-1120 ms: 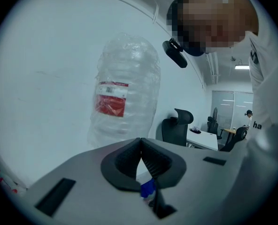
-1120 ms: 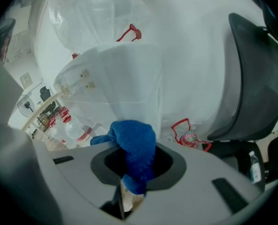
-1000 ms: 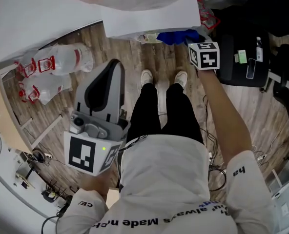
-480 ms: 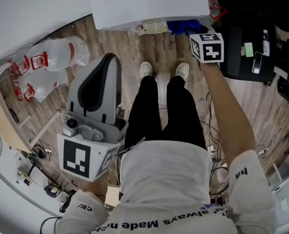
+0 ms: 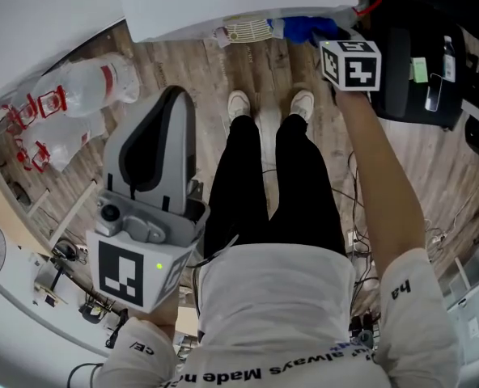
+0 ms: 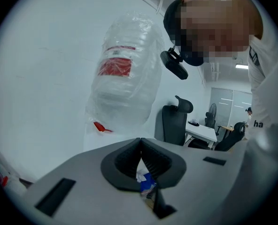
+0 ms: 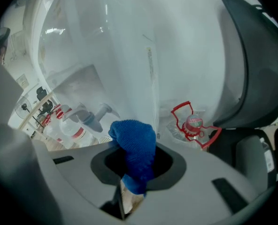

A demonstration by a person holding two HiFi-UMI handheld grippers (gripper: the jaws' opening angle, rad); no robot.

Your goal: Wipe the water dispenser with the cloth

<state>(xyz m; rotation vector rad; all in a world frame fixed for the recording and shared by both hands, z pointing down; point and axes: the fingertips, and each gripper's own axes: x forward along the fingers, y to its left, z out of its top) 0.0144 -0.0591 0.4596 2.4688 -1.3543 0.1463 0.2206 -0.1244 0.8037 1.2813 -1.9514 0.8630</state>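
Note:
The white water dispenser (image 5: 223, 2) fills the top of the head view, and its pale wall (image 7: 129, 55) looms close in the right gripper view. A blue cloth (image 7: 135, 153) is bunched between the jaws of my right gripper (image 7: 134, 165), which is shut on it. From above, that cloth (image 5: 304, 29) lies against the dispenser's lower edge just beyond the right gripper (image 5: 327, 39). My left gripper (image 5: 173, 95) hangs low at the left, away from the dispenser. Its jaws meet at the tips (image 6: 140, 144) with nothing held.
Empty water jugs with red handles (image 5: 86, 83) lie on the wooden floor at the left; another jug (image 7: 190, 125) sits near the dispenser's base. A plastic-wrapped jug (image 6: 127, 78) is in the left gripper view. A black office chair (image 5: 413, 63) stands at right. My feet (image 5: 268, 107) are close to the dispenser.
The right gripper with the cloth has slid a little to the right along the dispenser's edge. The left gripper has sunk slightly down and left, still shut.

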